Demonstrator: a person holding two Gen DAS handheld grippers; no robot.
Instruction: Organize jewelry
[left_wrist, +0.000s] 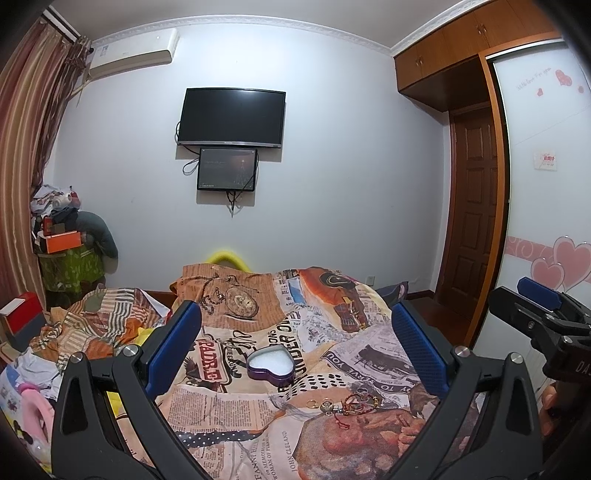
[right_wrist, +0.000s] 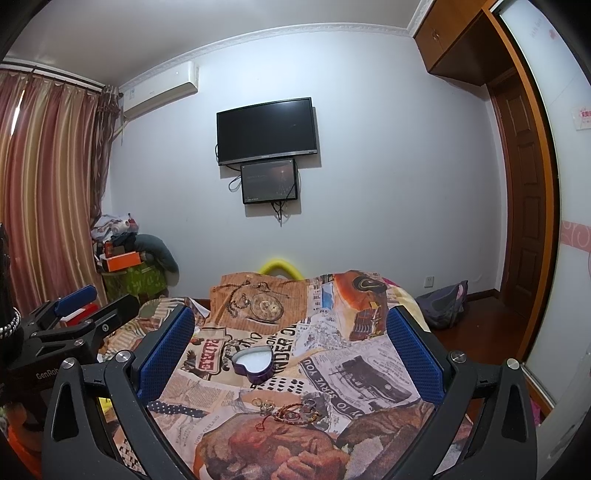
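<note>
Covering the bed (left_wrist: 258, 417) is a newsprint quilt, faced by a wall television (left_wrist: 232, 117). A heart-shaped tin (left_wrist: 271, 363) lies open, tip pointed right, beyond loose jewelry (left_wrist: 345, 404). Left tongs (left_wrist: 295, 343) and right tongs (right_wrist: 290, 347) are held spread, empty.

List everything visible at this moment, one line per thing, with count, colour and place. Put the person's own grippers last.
heart-shaped tin: one, purple with white lining, open on the bed, beyond the jewelry.
jewelry pile: one cluster, gold rings and red cord, on the bedspread nearest the cameras; exact piece count too small to tell.
bedspread: one, orange and white newspaper print, covers the bed.
television: one, black, on the far wall.
small screen: one, black, just under the television.
air conditioner: one, white, high on the wall, left.
curtain: one, red-striped, left side.
wooden door: one, brown, right side.
left gripper: black, blue fingers, open above the bed.
right gripper: same, open.
</note>
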